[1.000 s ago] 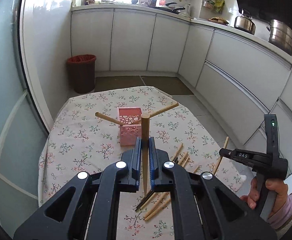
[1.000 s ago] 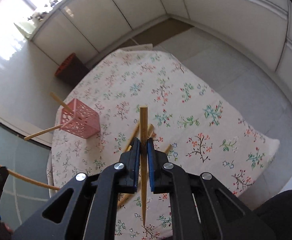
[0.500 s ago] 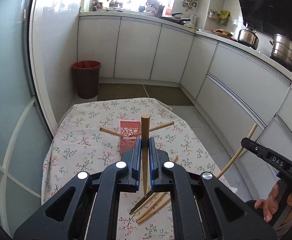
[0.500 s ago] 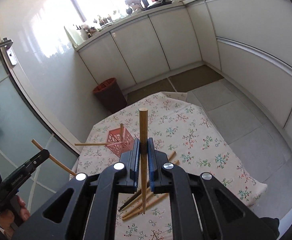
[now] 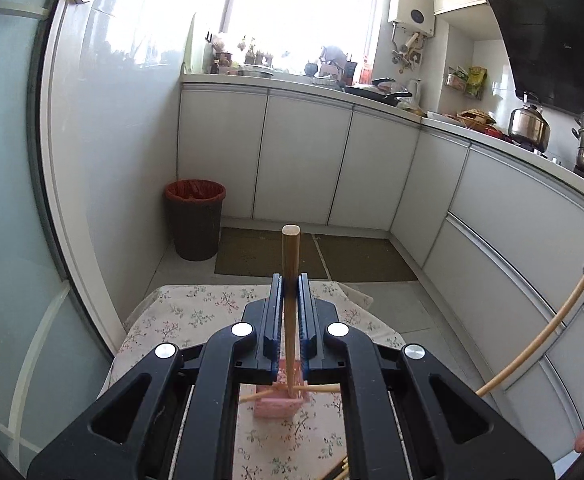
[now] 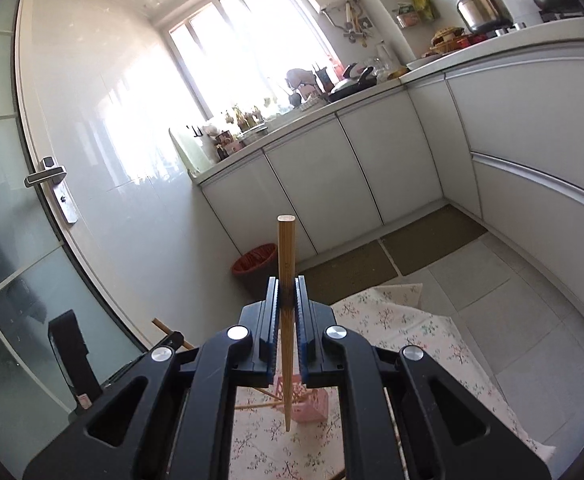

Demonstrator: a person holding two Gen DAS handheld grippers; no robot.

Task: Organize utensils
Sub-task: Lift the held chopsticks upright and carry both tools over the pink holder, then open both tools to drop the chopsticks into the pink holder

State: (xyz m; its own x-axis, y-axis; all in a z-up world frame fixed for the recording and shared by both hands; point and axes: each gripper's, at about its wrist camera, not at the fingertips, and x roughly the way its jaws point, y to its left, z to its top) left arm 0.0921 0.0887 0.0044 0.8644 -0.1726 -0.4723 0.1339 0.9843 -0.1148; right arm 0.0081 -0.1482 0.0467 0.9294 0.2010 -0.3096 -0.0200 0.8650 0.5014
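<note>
My left gripper (image 5: 290, 280) is shut on a wooden chopstick (image 5: 290, 264) that stands upright, its lower end over the pink perforated holder (image 5: 278, 402) on the floral tablecloth. Two chopsticks (image 5: 319, 389) stick out of the holder sideways. My right gripper (image 6: 286, 282) is shut on another upright chopstick (image 6: 286, 256), its tip hanging next to the pink holder (image 6: 311, 404). The right gripper's chopstick also shows at the right edge of the left wrist view (image 5: 539, 332). The left gripper shows at the lower left of the right wrist view (image 6: 168, 342).
The small table (image 5: 196, 312) carries a floral cloth; loose chopsticks (image 5: 339, 470) lie near its front. A brown bin with a red liner (image 5: 196, 220) stands by the white cabinets (image 5: 303, 160). A glass door (image 6: 16, 240) is to the left.
Both grippers have tilted up and come closer over the pink holder, each still holding its chopstick. The holder now sits under the jaws in both views.
</note>
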